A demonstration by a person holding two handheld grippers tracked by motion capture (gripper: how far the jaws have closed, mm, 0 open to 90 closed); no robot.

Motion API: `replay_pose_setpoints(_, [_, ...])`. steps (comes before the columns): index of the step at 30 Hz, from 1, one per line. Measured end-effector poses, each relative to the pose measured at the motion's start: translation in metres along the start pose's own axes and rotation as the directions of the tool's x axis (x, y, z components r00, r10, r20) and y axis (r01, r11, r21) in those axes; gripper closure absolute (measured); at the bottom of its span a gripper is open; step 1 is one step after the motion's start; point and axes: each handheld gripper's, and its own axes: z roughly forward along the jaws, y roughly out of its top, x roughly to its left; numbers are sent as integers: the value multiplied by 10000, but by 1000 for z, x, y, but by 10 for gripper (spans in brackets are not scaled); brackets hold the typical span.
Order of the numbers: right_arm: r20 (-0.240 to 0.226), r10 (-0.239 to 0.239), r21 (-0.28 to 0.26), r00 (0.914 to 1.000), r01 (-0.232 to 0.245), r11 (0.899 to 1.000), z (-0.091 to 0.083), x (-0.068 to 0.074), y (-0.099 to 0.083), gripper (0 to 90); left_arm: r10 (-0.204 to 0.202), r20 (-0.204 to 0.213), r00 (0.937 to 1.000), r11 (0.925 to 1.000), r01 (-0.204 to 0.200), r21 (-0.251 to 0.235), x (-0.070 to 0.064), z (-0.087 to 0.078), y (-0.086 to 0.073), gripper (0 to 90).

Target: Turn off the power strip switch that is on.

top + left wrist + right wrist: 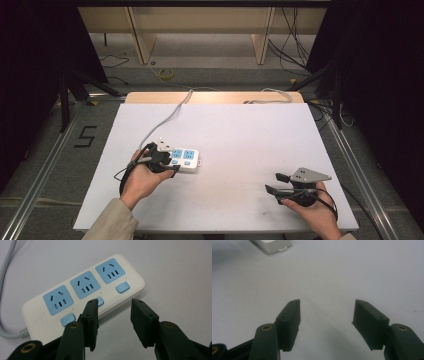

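One power strip (82, 297) lay on the white worktop (240, 135), left of centre, white-bodied with its grey cord (167, 120) running off toward the far edge. Three blue socket faces counted on its top in the left tool view, and three small blue buttons along the near side, one per socket; the middle button was partly hidden behind a jaw. Two tools were on hand, one per hand.

Left tool (113, 322): jaws parted, nothing between them, poised just at the strip's near long edge, one jaw overlapping the middle button and the other over bare worktop beside the strip. Contact with the strip could not be told. Left hand (142, 177) gripped it from the near side, beige sleeve (112, 222) at the wrist.

Right tool (325, 322): jaws wide apart, empty, over bare worktop well apart from the strip, pointing left toward it. Right hand (315, 210) held it near the worktop's near right corner.
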Motion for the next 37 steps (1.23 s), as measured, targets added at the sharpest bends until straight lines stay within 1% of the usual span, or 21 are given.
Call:
replay_pose_setpoints(2, [6, -10, 9, 10000, 10, 10000, 0, 0, 0, 397, 132, 102, 9999, 9999, -131, -88, 0, 0, -3, 533])
replay_pose_setpoints(3, [-7, -21, 26, 10000, 21, 10000, 0, 0, 0, 397, 101, 134, 9999, 9999, -99, -123, -1, 0, -4, 521])
replay_pose_setpoints(4, [-11, -22, 32, 10000, 22, 10000, 0, 0, 0, 397, 147, 181, 9997, 9999, -146, -80, -1, -1, -5, 511])
replay_pose_setpoints(7, [-17, -25, 27, 10000, 25, 10000, 0, 0, 0, 397, 230, 258, 9994, 9996, -226, -181, -3, -2, -8, 479])
replay_pose_setpoints(9, [-23, -8, 30, 10000, 8, 10000, 0, 0, 0, 397, 131, 348, 9993, 9994, -120, -327, -3, -3, -11, 450])
replay_pose_setpoints(11, [-32, -5, 21, 10000, 5, 10000, 0, 0, 0, 396, 141, 403, 9991, 9990, -124, -424, -2, -4, -15, 415])
replay_pose_setpoints(13, [-35, -16, 17, 10000, 16, 10000, 0, 0, 0, 397, 113, 163, 9998, 9982, -104, -591, -1, -6, -20, 366])
replay_pose_setpoints(14, [-39, -15, 19, 10000, 15, 10000, 0, 0, 0, 397, 161, -1, 9999, 9981, -161, -601, 0, -6, -24, 350])
replay_pose_setpoints(16, [-39, -17, 19, 10000, 17, 10000, 0, 0, 0, 397, 197, -184, 9996, 9978, -208, -622, 1, -7, -31, 325])
replay_pose_setpoints(18, [-48, -36, 18, 10000, 36, 10000, 0, 0, 0, 396, 211, -111, 9997, 9977, -218, -646, 2, -8, -37, 306])
replay_pose_setpoints(19, [-50, -37, 20, 10000, 38, 10000, 0, 0, 0, 396, 150, -22, 9999, 9974, -151, -703, 3, -9, -42, 296])
replay_pose_setpoints(21, [-51, -41, 20, 10000, 41, 10000, 0, 0, 0, 396, 103, -14, 9999, 9967, -104, -805, 5, -11, -50, 282])
replay_pose_setpoints(26, [-61, -32, 38, 10000, 32, 10000, 1, 1, 0, 396, -123, -229, 9997, 9948, 99, -1016, 10, -16, -65, 273])
replay_pose_setpoints(29, [-70, -29, 42, 10000, 30, 10000, 1, 1, 0, 396, -289, -298, 9991, 9943, 256, -1032, 12, -17, -72, 271])
replay_pose_setpoints(31, [-69, -44, 40, 10000, 44, 10000, 1, 1, 0, 396, -330, -417, 9986, 9946, 287, -999, 12, -17, -74, 270])
replay_pose_setpoints(33, [-66, -47, 33, 10000, 47, 10000, 1, 1, 0, 396, -415, -454, 9981, 9936, 365, -1070, 13, -17, -76, 266])
replay_pose_setpoints(35, [-67, -52, 33, 10000, 53, 10000, 1, 1, 0, 396, -545, -589, 9968, 9912, 469, -1237, 14, -16, -78, 258])
replay_pose_setpoints(37, [-62, -33, 44, 10000, 34, 10000, 0, 1, 0, 396, -616, -754, 9953, 9902, 515, -1297, 16, -13, -81, 238])
